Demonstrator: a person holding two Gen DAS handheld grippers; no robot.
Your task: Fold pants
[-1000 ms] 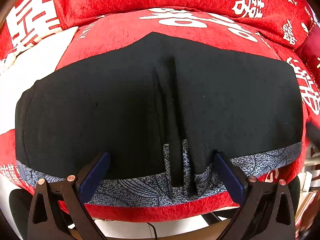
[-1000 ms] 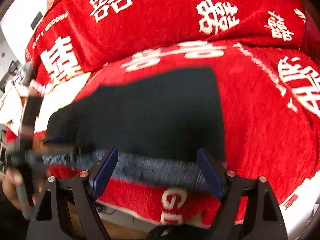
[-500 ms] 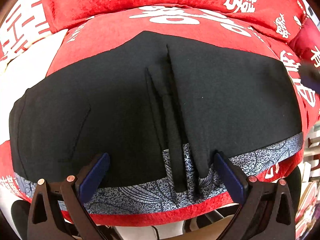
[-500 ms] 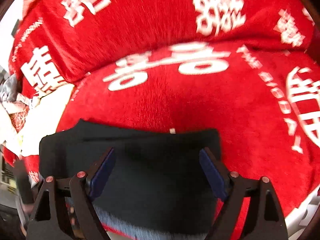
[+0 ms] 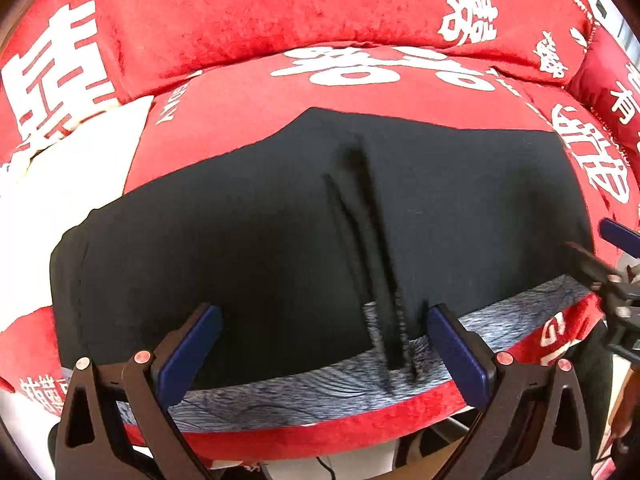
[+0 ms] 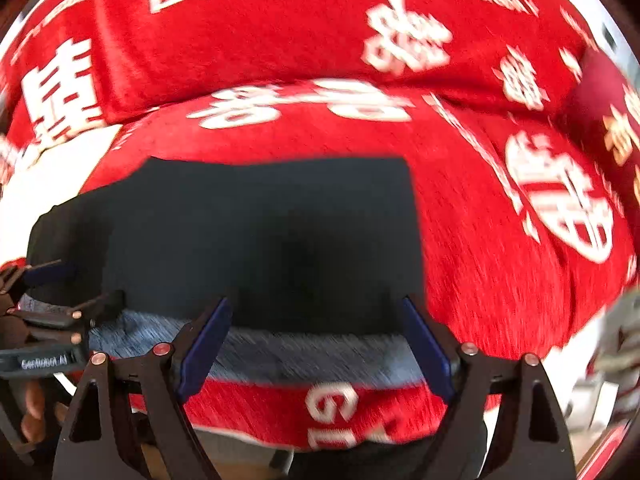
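Between the blue pads of the left gripper (image 5: 324, 344), whose jaws stand wide with nothing pinched, lies the near edge of the pants (image 5: 280, 240), a grey patterned waistband (image 5: 320, 380) running along the front lip of the red cushion (image 5: 320, 432). Just past the fingertips the black cloth spreads flat and broad, with a few narrow raised creases (image 5: 368, 240) running away from the waistband, closer to this gripper's right finger than its left. Off to its right, at the cloth's right edge, the other tool's blue pad and black linkage show. The right gripper (image 6: 316, 340) also stands spread wide, its jaws having just been opening, and no cloth is clamped in them; the waistband and the pants' right corner lie beneath and between its pads, though blur hides whether the tips touch the fabric. To its left the left gripper's black frame is visible, with a person's fingers (image 6: 34, 412) below it. Beyond the pants the seat carries large white characters, and farthest back rises the red back cushion (image 5: 280, 12) with the same white print
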